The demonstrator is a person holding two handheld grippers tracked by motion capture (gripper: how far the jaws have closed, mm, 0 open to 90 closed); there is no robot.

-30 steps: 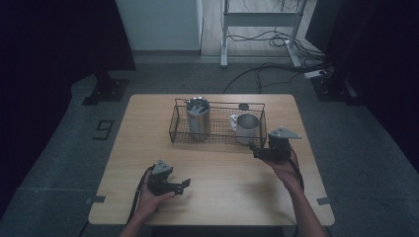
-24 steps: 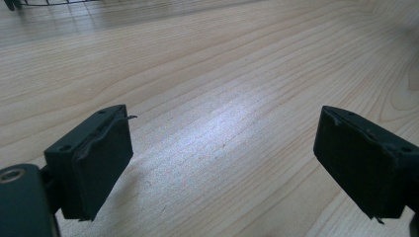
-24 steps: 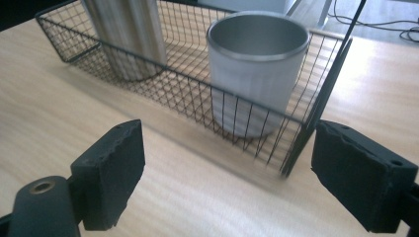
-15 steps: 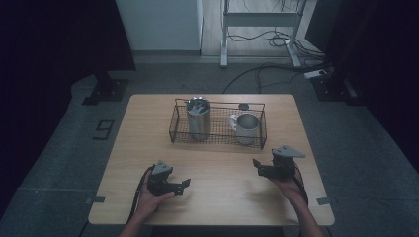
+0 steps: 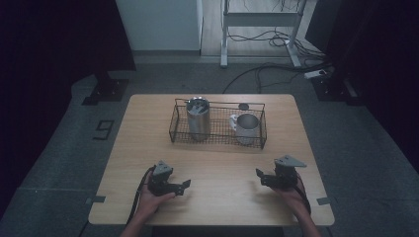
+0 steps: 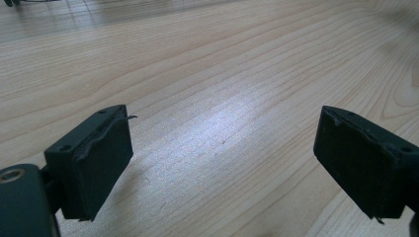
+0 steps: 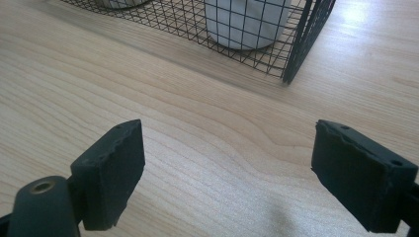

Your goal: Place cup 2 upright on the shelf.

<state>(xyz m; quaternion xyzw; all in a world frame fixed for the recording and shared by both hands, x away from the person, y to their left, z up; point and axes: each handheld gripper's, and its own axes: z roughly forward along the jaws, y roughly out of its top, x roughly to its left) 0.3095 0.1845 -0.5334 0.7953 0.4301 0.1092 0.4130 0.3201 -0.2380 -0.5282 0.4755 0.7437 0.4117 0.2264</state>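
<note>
Both grippers low over the wooden table (image 5: 222, 163), jaws spread wide, nothing held.

Left gripper (image 5: 185, 184) sits at the near left of the table, well apart from the wire basket (image 5: 217, 138); its own view has bare wood between the parted jaws. Right gripper (image 5: 259, 174) sits at the near right, jaws empty and wide, near the basket's right end. In the right gripper view (image 7: 227, 173) the basket corner and the white mug (image 7: 247, 22) inside it lie ahead. Basket stands at the table's far middle, holding a steel tumbler (image 5: 198, 118) at left and the mug at right, apart from each other. A small dark round thing (image 5: 243, 106) lies just behind the basket.
</note>
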